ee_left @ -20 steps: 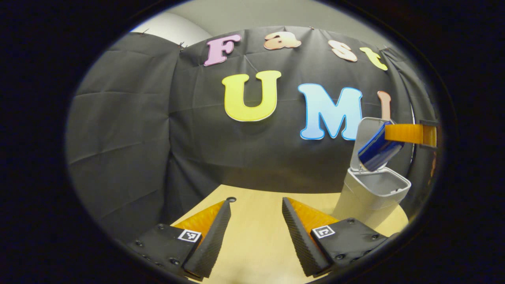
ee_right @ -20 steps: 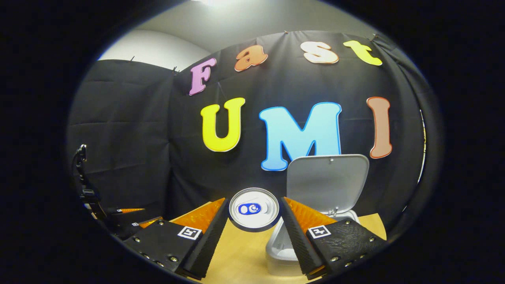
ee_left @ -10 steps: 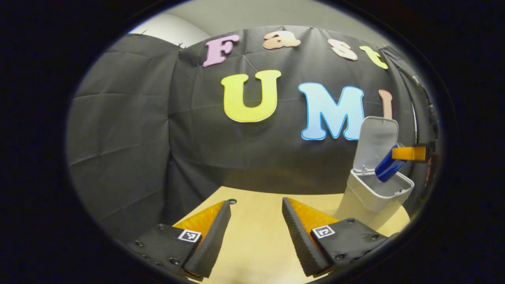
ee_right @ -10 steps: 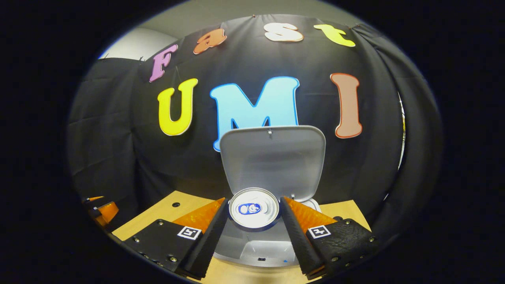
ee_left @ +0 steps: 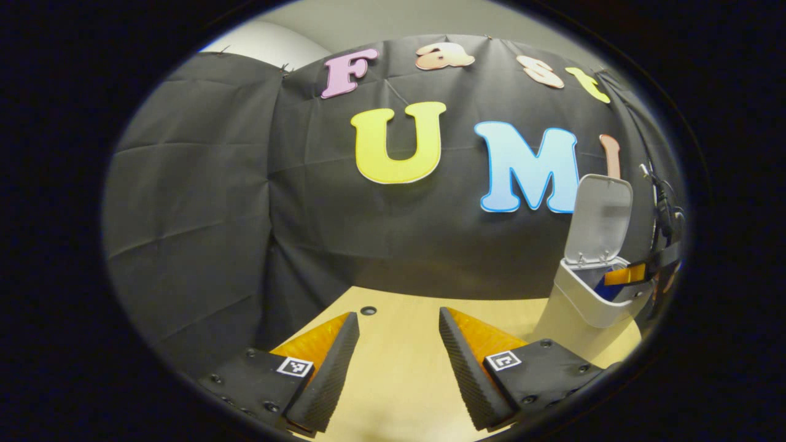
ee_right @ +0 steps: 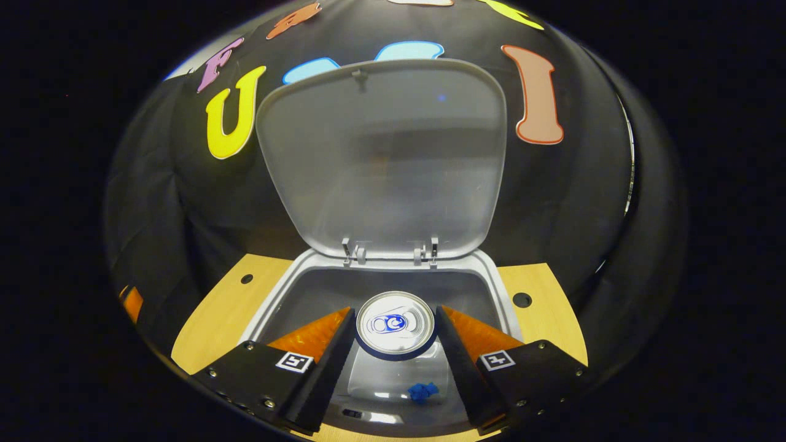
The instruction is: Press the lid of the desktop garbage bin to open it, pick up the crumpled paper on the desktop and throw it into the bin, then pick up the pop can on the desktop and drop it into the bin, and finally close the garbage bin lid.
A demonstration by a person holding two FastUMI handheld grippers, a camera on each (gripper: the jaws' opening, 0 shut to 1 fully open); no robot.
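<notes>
Right gripper (ee_right: 395,334), jaws clenched on the pop can (ee_right: 395,324), holds it inside the mouth of the bin (ee_right: 295,294), lid (ee_right: 381,153) upright. Left gripper (ee_left: 393,362), jaws released, hovers over the worktop (ee_left: 399,393). Crumpled paper (ee_right: 422,391) lies in the bin.

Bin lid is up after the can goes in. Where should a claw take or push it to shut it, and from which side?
My pick is the lid's free top edge, farthest from the hinges. It stands nearly upright behind the bin opening, so come from behind or above and tip it forward. The right claw is shut on the can; the open left claw looks free.
</notes>
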